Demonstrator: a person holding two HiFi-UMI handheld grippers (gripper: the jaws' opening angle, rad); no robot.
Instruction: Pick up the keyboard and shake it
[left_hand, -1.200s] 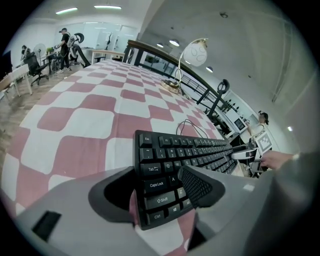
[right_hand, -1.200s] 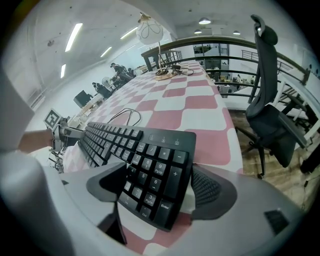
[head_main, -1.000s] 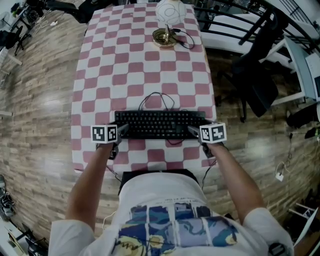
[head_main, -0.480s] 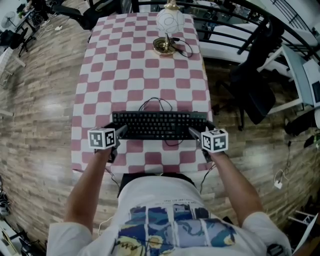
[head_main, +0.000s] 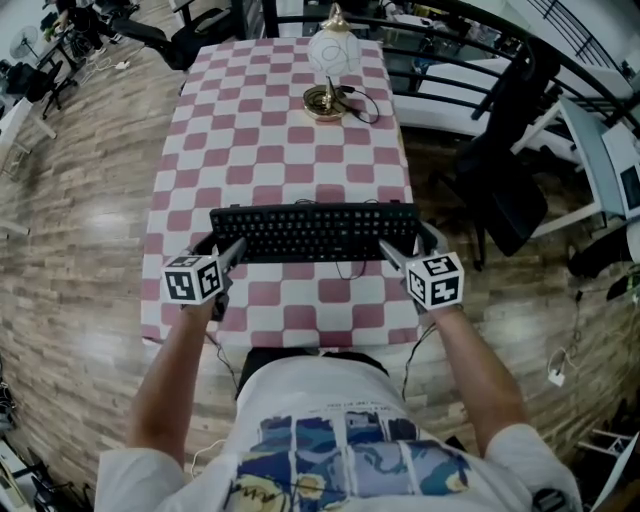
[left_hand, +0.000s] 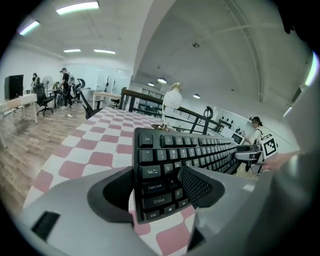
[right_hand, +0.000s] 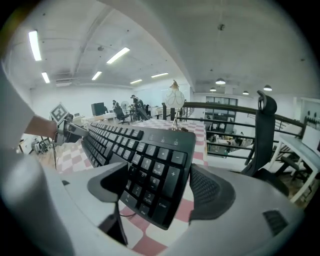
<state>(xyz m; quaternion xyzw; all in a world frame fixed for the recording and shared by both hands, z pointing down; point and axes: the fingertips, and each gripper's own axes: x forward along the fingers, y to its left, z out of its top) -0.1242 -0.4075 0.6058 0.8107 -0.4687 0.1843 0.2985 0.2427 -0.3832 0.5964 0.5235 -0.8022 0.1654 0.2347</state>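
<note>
Keyboard (head_main: 315, 232) lifted since 1 s ago | left gripper (head_main: 232, 250), right gripper (head_main: 392, 251) jaws clamp its ends

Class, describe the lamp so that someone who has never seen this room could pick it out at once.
Find the long table with the pink-and-white checked cloth. At its far end stands the lamp: a white globe shade on a round brass base. It is the only upright thing, unlike the black keyboard at the near end.
</note>
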